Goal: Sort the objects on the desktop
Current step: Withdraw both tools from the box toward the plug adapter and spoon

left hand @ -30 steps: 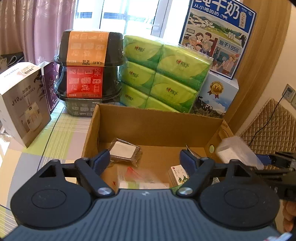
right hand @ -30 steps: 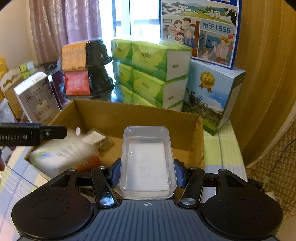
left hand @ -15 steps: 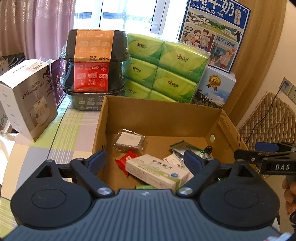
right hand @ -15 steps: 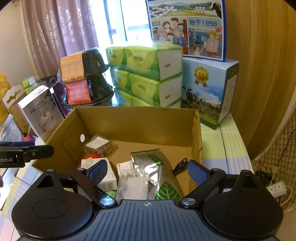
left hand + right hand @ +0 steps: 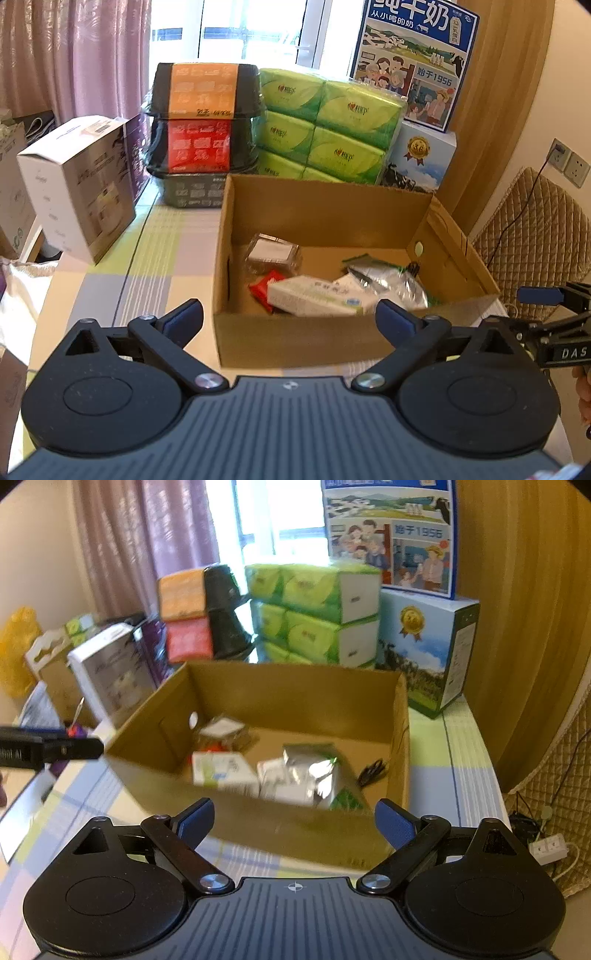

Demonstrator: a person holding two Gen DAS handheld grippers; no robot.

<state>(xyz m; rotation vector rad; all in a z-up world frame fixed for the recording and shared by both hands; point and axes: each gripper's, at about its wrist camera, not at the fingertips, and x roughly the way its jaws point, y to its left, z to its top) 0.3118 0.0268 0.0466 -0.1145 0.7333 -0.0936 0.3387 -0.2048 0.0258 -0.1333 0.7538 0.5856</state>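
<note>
An open cardboard box point(image 5: 325, 206) point(image 5: 295, 694) stands on the table. Inside lie a white and green medicine box point(image 5: 314, 297) point(image 5: 221, 771), a red packet point(image 5: 264, 286), a clear plastic case with a white card point(image 5: 273, 253) point(image 5: 223, 731), a silver and green foil pouch point(image 5: 388, 277) point(image 5: 314, 764) and a black cable point(image 5: 371, 770). My left gripper point(image 5: 290, 319) hangs open and empty in front of the box's near wall. My right gripper point(image 5: 293, 821) is also open and empty, just short of the box. The right gripper's tip point(image 5: 546, 295) shows at the left wrist view's right edge.
Behind the box stand green tissue packs point(image 5: 325, 125), stacked black food tubs point(image 5: 203, 122), and blue milk cartons point(image 5: 417, 62). A white humidifier box point(image 5: 77, 181) sits at left. A quilted chair point(image 5: 535, 229) and wall sockets point(image 5: 569, 164) lie to the right. The striped tablecloth point(image 5: 147, 266) spreads left of the box.
The right gripper let go of a clear plastic container into the box and opened. Both grippers have pulled back from over the box to in front of its near wall.
</note>
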